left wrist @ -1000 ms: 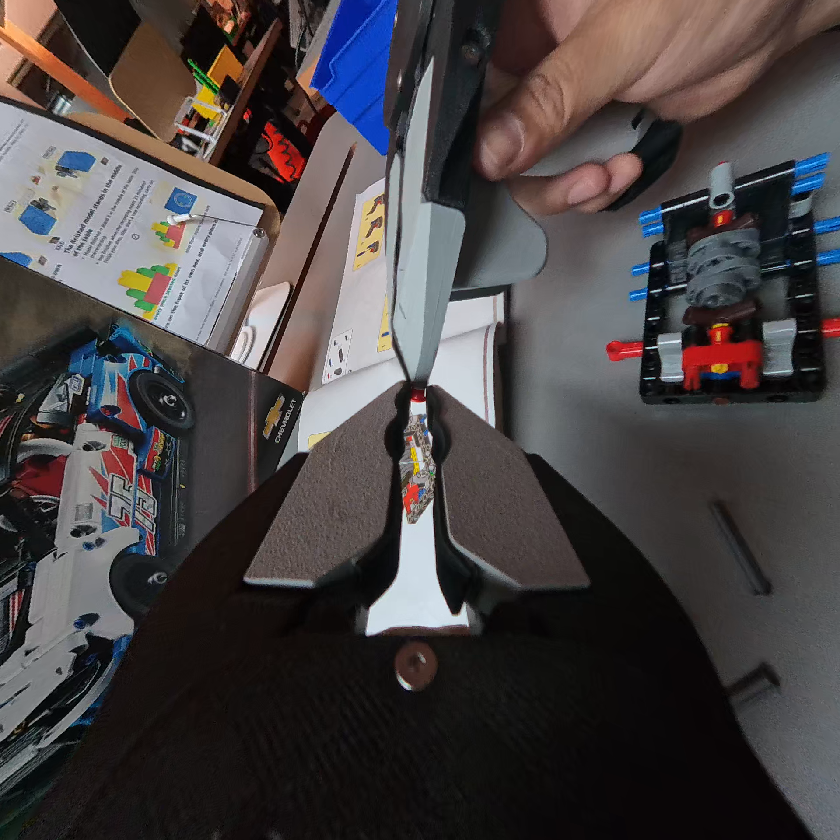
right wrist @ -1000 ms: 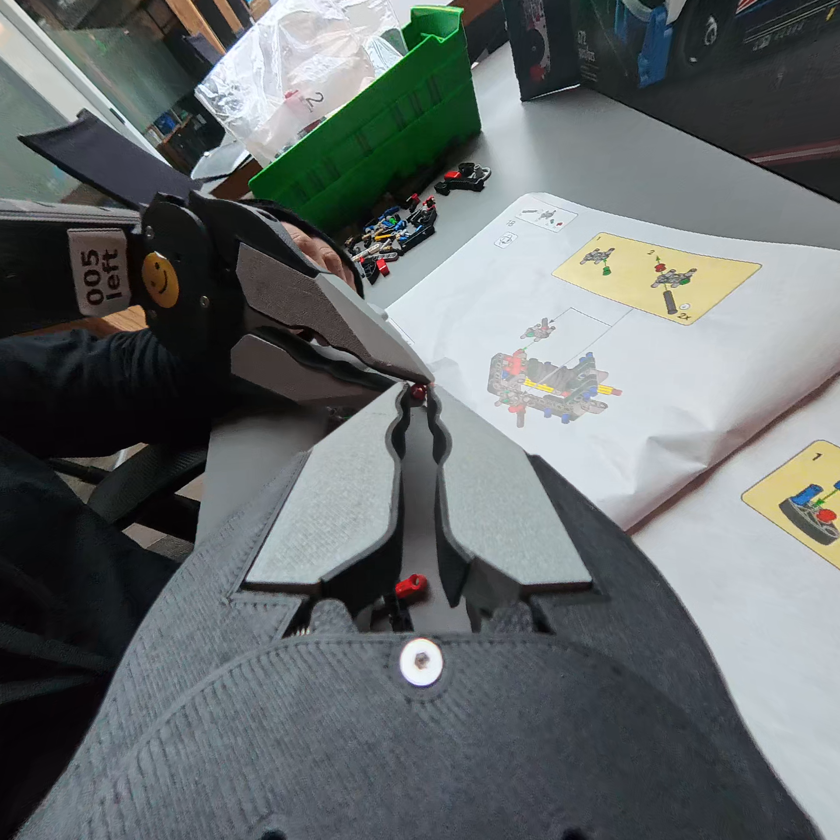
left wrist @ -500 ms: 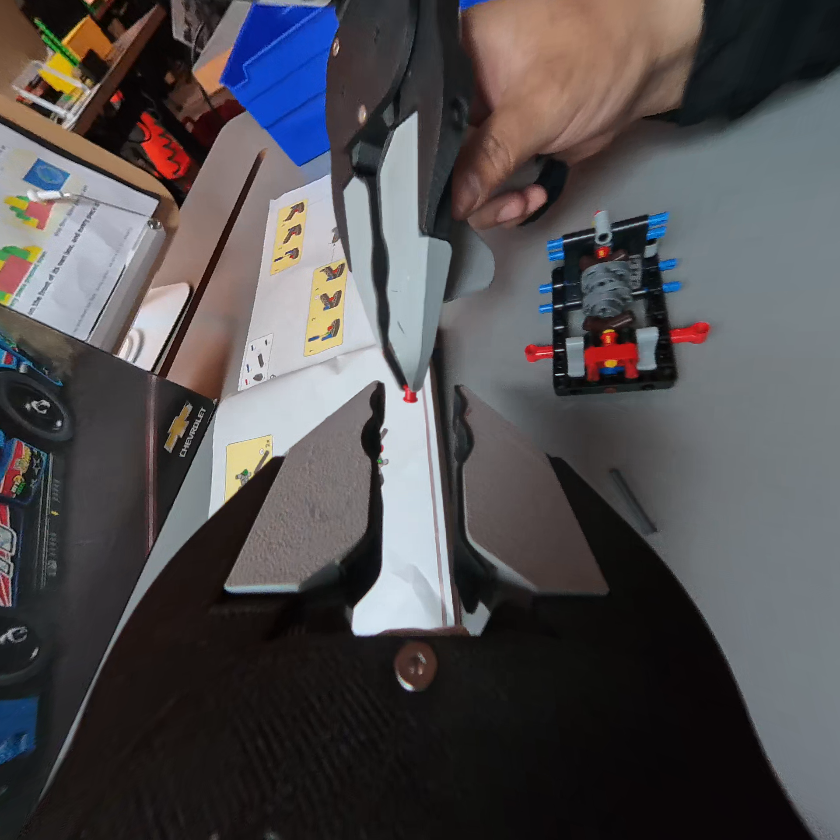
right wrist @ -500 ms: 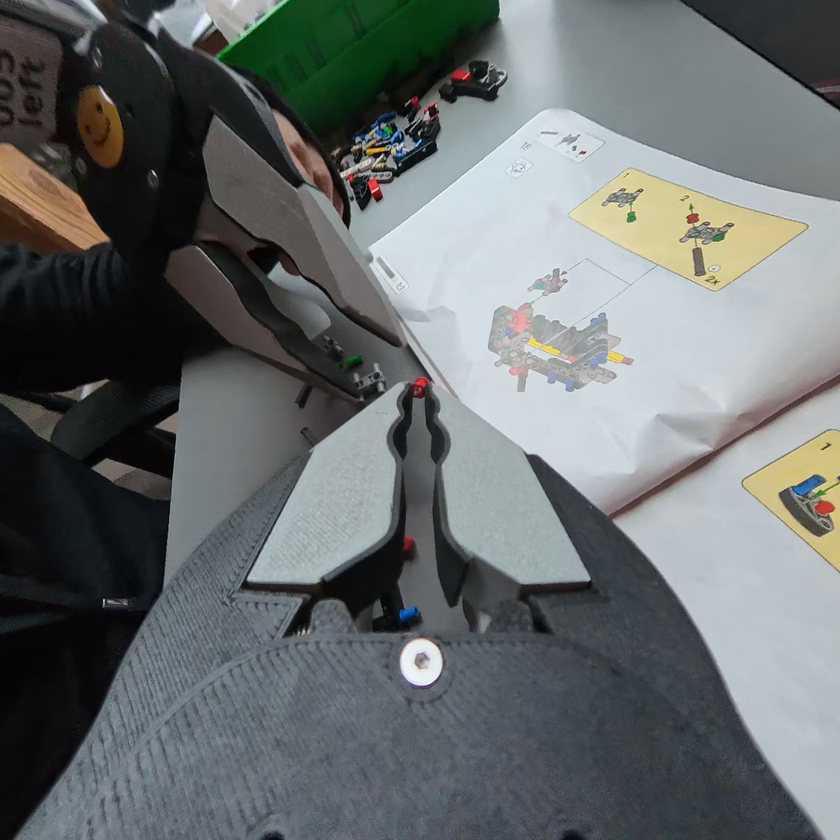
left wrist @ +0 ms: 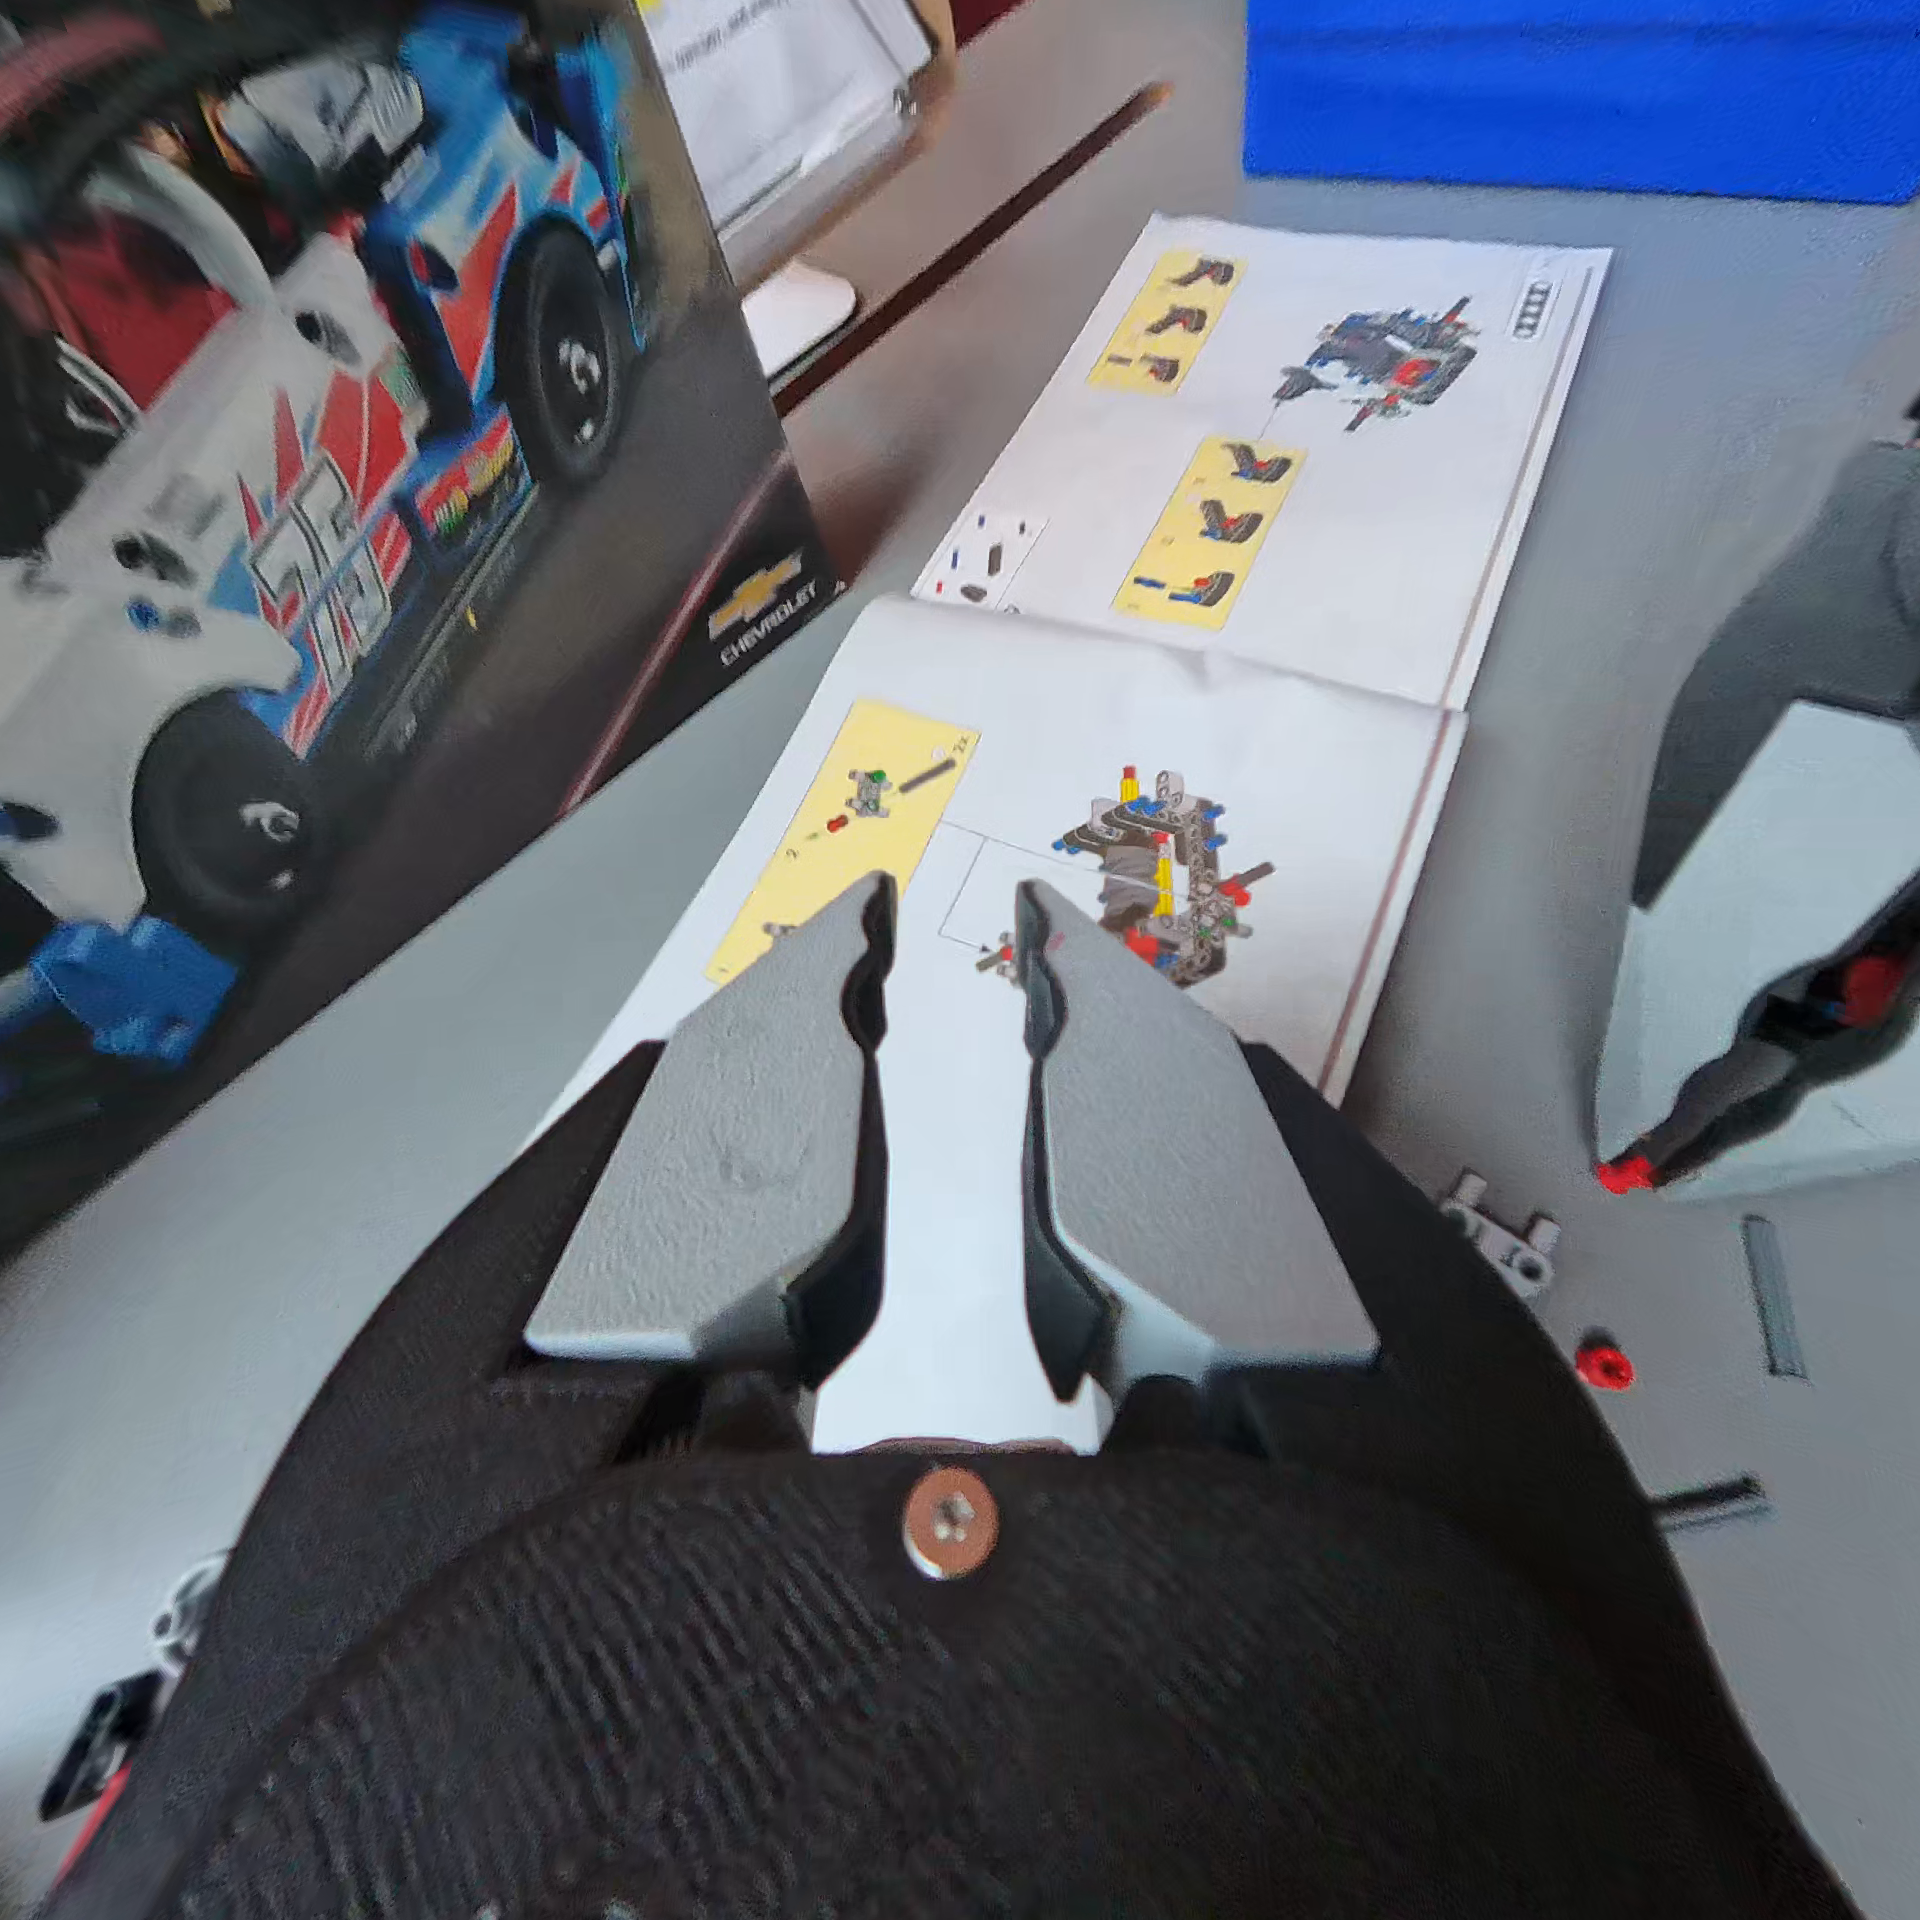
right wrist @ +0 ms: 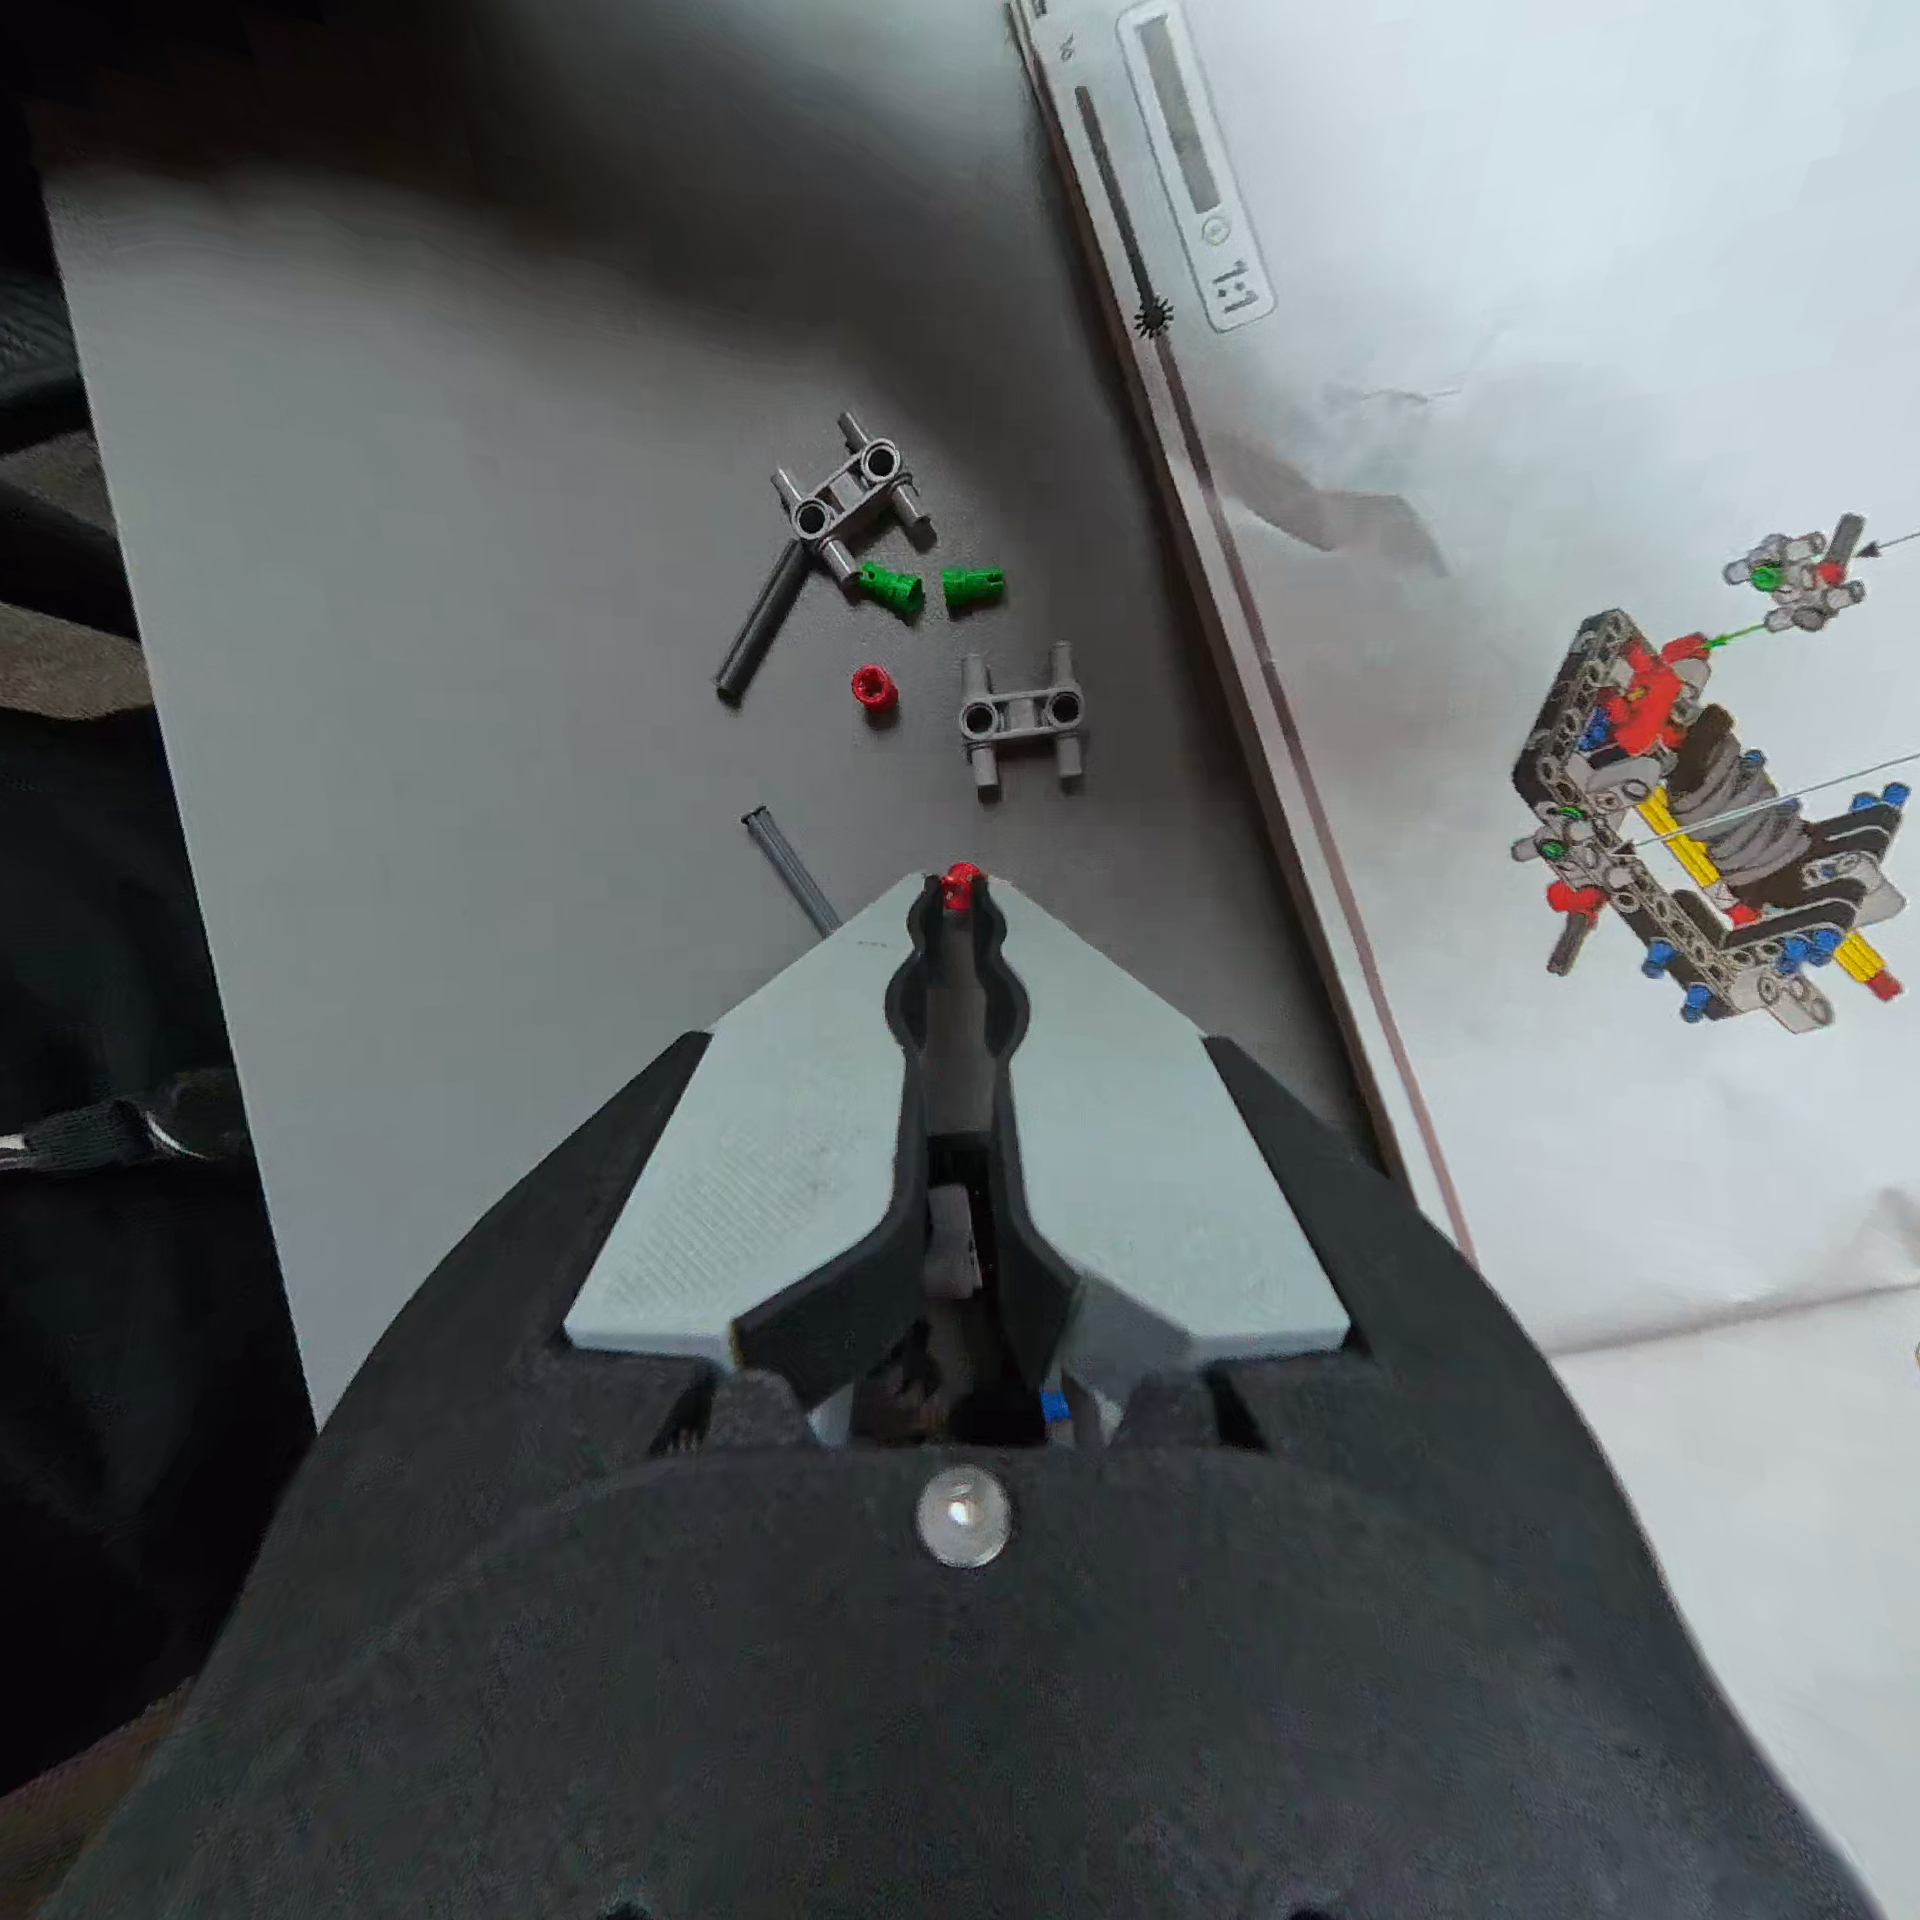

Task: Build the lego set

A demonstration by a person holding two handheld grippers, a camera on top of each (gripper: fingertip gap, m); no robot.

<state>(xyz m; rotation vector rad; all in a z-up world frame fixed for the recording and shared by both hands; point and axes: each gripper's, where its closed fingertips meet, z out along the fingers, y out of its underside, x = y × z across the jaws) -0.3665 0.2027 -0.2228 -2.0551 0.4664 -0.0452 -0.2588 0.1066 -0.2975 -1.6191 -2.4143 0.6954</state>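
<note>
The right tool (right wrist: pixel 961 891) pinched a small red bush (right wrist: pixel 959 886) above the surface (right wrist: pixel 468 623); the left tool (left wrist: pixel 954 914) hung released.

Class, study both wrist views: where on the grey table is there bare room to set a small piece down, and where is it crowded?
Free: the grey table between its left edge and the loose parts. Crowded: beyond the right gripper, which pinches a red bush: grey connectors, green pins, an axle, then the instruction booklet.
</note>
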